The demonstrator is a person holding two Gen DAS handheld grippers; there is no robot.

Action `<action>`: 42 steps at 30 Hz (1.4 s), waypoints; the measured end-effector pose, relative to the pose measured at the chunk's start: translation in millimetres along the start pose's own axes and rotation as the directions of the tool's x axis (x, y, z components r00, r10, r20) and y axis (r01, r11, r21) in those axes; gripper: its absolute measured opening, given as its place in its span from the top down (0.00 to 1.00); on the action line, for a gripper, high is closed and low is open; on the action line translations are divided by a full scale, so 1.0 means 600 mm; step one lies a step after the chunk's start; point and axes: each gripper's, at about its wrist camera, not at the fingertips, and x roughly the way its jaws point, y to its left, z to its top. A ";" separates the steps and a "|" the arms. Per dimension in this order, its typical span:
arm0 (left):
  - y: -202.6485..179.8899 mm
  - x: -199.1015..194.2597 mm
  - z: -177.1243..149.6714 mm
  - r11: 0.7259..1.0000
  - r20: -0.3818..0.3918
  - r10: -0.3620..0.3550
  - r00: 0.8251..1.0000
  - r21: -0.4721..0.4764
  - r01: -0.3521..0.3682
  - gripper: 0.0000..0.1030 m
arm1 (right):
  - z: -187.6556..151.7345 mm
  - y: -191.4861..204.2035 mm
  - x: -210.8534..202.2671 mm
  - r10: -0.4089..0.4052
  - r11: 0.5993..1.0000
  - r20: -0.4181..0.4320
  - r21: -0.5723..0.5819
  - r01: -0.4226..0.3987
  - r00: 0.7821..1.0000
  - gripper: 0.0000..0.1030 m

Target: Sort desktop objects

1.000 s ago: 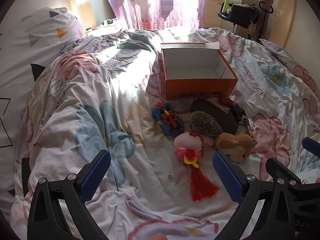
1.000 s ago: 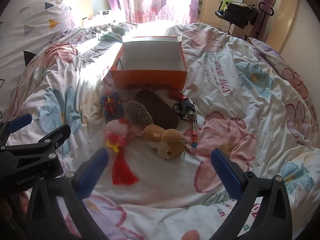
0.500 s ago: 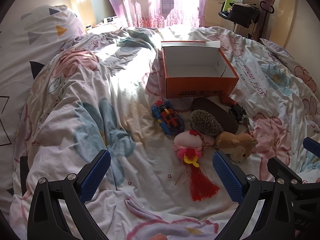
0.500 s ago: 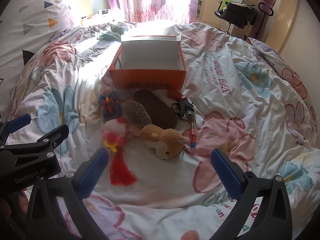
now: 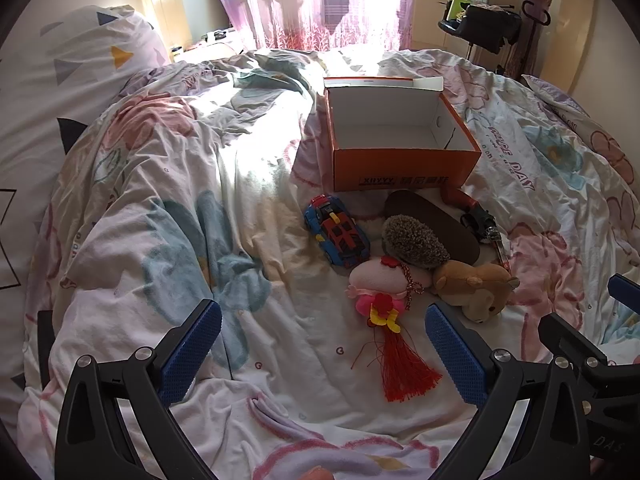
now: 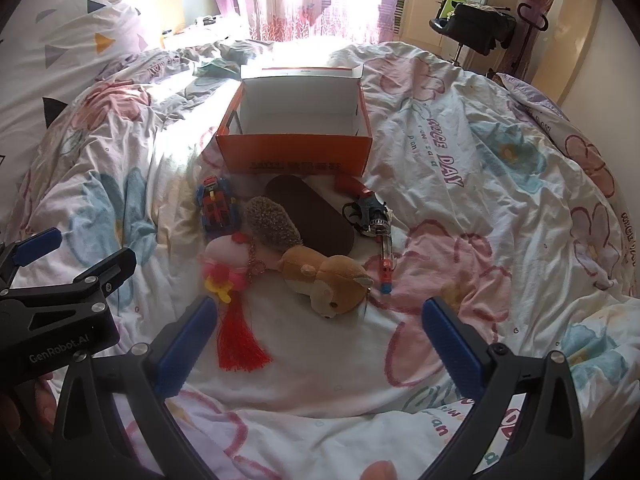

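Both hand-held grippers, left (image 5: 322, 354) & right (image 6: 320, 346), spread wide, empty, above toys.

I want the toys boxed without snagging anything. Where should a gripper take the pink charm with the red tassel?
Judging by its pose, grip the pink charm across its plump padded body, coming from above with the left gripper. The red tassel trails loose toward the grippers, so pinching there would leave the body dangling.

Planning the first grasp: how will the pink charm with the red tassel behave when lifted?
The pink charm looks padded, so probably light and squashy. Its red tassel is loose thread and will likely dangle and swing. It may snag the hedgehog toy it touches.
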 end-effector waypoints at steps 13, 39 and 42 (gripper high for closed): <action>0.002 0.011 -0.001 1.000 -0.005 -0.008 1.000 0.003 0.008 0.00 | 0.000 -0.007 0.007 0.010 1.000 -0.009 0.004 -0.010 1.000 0.00; -0.210 0.230 0.039 0.578 -0.311 -0.499 0.809 0.577 0.578 0.00 | -0.007 -0.063 0.228 0.243 0.758 -0.286 -0.541 -0.365 0.927 0.00; -0.229 0.245 0.043 0.476 -0.376 -0.546 0.748 0.596 0.647 0.00 | -0.012 -0.063 0.242 0.302 0.703 -0.287 -0.578 -0.415 0.909 0.00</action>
